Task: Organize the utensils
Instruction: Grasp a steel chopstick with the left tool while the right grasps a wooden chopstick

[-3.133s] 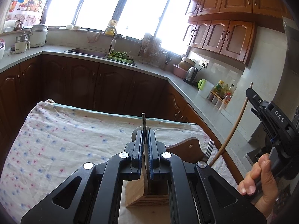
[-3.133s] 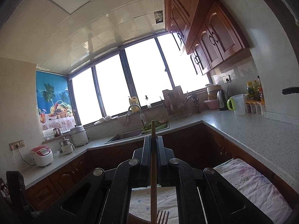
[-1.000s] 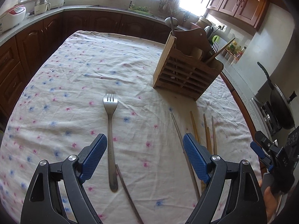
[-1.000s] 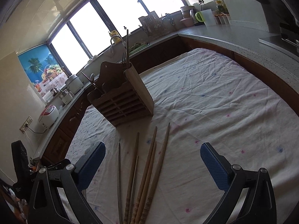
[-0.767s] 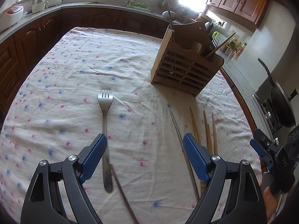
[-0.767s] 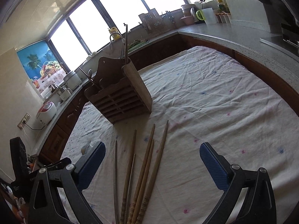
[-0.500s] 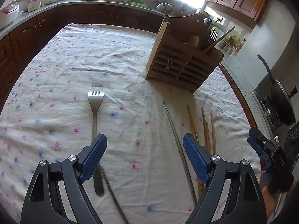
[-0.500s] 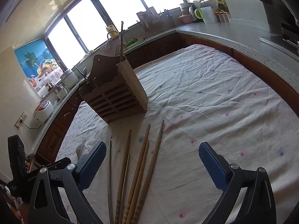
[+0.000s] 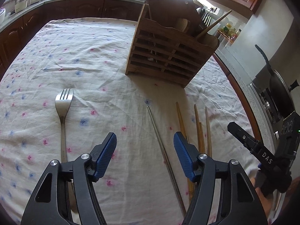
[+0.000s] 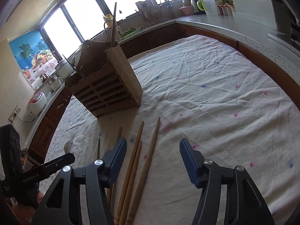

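Closing over the flowered tablecloth point(image 9: 78, 60), both grippers grasp nothing.
The left gripper point(image 9: 143, 154) narrows its jaws around a metal chopstick point(image 9: 159, 138), pads not touching it; a fork point(image 9: 62, 110) lies just outside its left pad. The right gripper point(image 10: 152, 158) narrows around wooden chopsticks point(image 10: 150, 150), also untouched. The wooden utensil holder point(image 9: 168, 54) stands beyond, partly filled.

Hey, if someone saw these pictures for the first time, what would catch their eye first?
Probably the wooden utensil rack standing on the flowered tablecloth, handles poking out of its top. Nearer the camera, wooden chopsticks lie loose beside a metal chopstick, with a fork off to the left. Both grippers' blue jaws are closing with nothing gripped yet.
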Demonstrator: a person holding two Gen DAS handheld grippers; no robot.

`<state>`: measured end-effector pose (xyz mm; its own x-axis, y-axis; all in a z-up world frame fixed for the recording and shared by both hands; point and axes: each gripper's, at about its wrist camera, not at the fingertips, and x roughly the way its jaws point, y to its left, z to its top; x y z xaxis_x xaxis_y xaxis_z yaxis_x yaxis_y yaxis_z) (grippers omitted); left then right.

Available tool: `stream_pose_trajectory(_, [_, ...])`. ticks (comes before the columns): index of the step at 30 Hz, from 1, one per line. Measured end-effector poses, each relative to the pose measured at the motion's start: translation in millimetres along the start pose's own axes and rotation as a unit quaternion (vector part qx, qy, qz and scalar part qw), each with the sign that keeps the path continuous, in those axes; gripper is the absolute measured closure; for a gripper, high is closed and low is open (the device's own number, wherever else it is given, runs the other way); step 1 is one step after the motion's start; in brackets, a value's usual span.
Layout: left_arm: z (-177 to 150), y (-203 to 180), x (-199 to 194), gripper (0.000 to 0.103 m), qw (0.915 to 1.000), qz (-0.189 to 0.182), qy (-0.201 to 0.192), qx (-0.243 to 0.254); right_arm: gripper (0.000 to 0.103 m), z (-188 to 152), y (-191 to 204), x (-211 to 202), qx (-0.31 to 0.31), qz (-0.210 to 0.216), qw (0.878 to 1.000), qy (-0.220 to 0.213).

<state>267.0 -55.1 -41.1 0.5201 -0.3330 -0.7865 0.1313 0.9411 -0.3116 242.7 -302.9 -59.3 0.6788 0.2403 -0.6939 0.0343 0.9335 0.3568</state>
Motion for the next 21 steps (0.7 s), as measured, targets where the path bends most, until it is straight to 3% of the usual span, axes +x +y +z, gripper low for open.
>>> stream_pose_trajectory(3, [4,-6,12,0.043,0.9998,0.000,0.016,0.013,0.047,3,-1,9,-0.003,-0.002,1.000,0.010])
stream_pose_trajectory(10, [14,-14,42,0.067,0.9982,0.002,0.049,0.033,0.054,13,-3,29,-0.011,-0.010,0.999,0.028])
stream_pose_trajectory(13, [16,-19,48,0.069,0.9975,0.010,0.048,0.050,0.055,15,-1,40,-0.018,-0.015,0.999,0.037])
stream_pose_trajectory(17, [18,-27,54,0.095,0.9953,0.019,0.045,0.084,0.059,16,4,57,-0.042,-0.029,0.998,0.048])
stream_pose_trajectory(20, [18,-29,55,0.096,0.9938,0.015,0.043,0.101,0.061,16,17,64,-0.086,-0.054,0.994,0.050])
stream_pose_trajectory(21, [17,-29,55,0.096,0.9931,0.014,0.043,0.108,0.069,16,20,66,-0.097,-0.059,0.992,0.052])
